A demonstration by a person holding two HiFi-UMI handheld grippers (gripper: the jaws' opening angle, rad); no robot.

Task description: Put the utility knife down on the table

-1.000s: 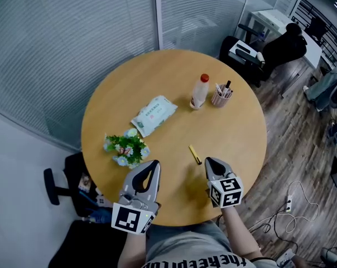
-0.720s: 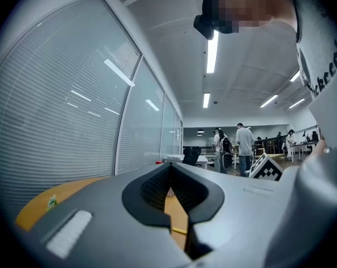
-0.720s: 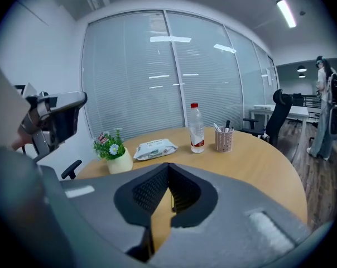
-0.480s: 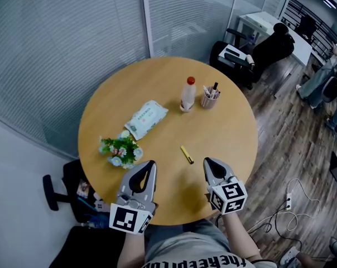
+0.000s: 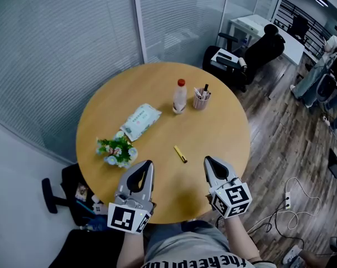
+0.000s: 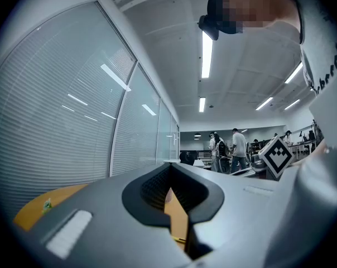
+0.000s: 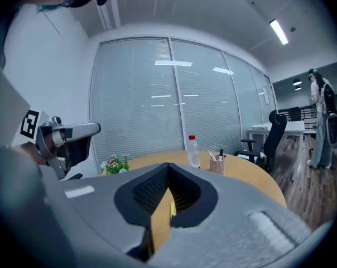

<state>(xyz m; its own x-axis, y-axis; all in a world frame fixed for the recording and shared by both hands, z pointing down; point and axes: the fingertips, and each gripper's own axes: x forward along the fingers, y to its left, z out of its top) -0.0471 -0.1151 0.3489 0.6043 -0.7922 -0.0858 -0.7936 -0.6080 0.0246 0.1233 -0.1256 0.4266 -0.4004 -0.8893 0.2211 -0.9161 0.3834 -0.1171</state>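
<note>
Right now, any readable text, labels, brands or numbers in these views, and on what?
Nothing reads cleanly.
White-and-green soft wipes pack: print too small to read.
Clear plastic bottle with red cap: label too small to read.
Grey shirt: one line of letters, upside down, not legible.
Marker cubes on left gripper and right gripper: black-and-white square patterns, no letters.
Yellow utility knife: no marking readable.

Head view looks steeply down; both gripper views skim the shared table [image 5: 157, 88].

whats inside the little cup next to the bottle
A few pens or markers stand in the cup, tops poking above its rim. Their lower parts and the cup's bottom are hidden by its wall.
</note>
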